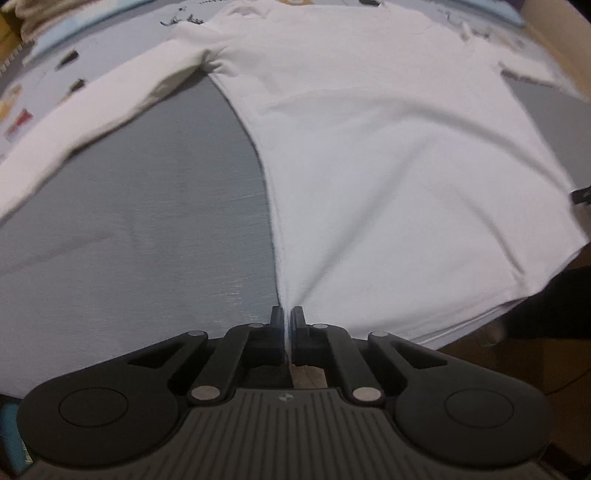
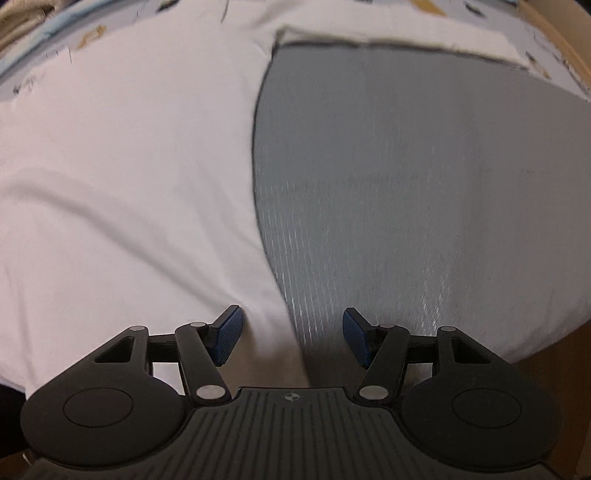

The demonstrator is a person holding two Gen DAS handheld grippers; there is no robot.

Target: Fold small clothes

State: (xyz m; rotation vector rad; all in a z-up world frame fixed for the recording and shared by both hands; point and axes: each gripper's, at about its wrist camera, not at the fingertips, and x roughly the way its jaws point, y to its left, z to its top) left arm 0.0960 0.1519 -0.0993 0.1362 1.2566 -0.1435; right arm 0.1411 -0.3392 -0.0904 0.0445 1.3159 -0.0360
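A white long-sleeved shirt (image 1: 369, 147) lies spread flat on a grey mat (image 1: 147, 221). Its left sleeve (image 1: 92, 110) stretches out to the left. My left gripper (image 1: 288, 317) is shut on the shirt's near left hem corner, and the cloth pulls into creases toward the jaws. In the right wrist view the shirt (image 2: 129, 166) fills the left half and its right sleeve (image 2: 388, 29) runs along the top. My right gripper (image 2: 291, 332) is open, with the shirt's near right hem corner lying between its blue pads (image 2: 227, 338).
The grey mat (image 2: 424, 203) lies on a patterned light table covering (image 1: 48, 66). A beige cloth pile (image 1: 29, 18) sits at the far left. The table's near edge (image 2: 554, 350) drops off to a wooden floor close to both grippers.
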